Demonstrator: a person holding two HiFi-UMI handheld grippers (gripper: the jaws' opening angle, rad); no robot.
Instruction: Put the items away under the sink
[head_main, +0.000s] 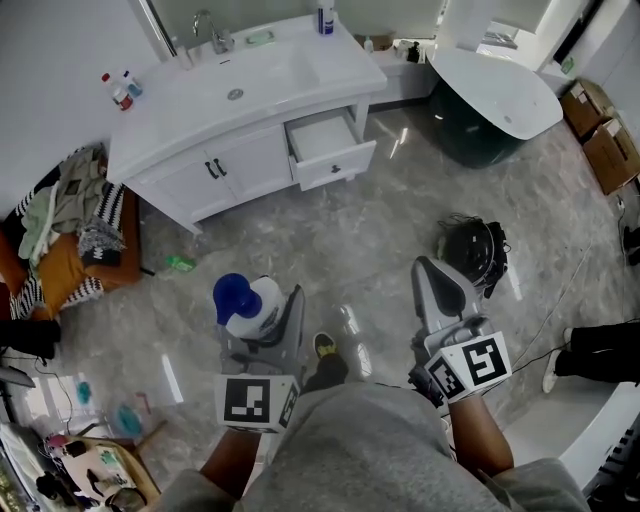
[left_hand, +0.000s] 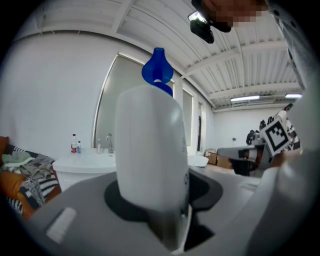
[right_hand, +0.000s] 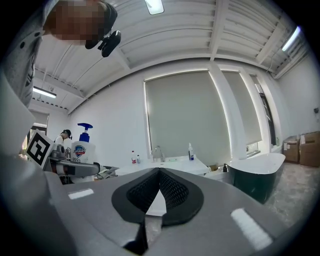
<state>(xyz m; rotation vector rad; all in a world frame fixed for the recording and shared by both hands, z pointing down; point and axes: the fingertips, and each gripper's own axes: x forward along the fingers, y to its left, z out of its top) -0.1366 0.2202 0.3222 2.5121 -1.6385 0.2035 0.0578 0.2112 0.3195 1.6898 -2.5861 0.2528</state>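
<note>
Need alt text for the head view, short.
Seen from above, the left tongs grip a white pump bottle with a blue top; the right tongs are shut and empty. Ahead stands a white sink cabinet, one drawer open.

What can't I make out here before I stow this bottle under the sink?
- Space under the sink: head view, shut cabinet doors hide it.
- Two small bottles on the counter: too small to identify in every view.
- Green thing on the floor: head view, too small.
- Floor underfoot: head view, the person's grey top covers it.
</note>
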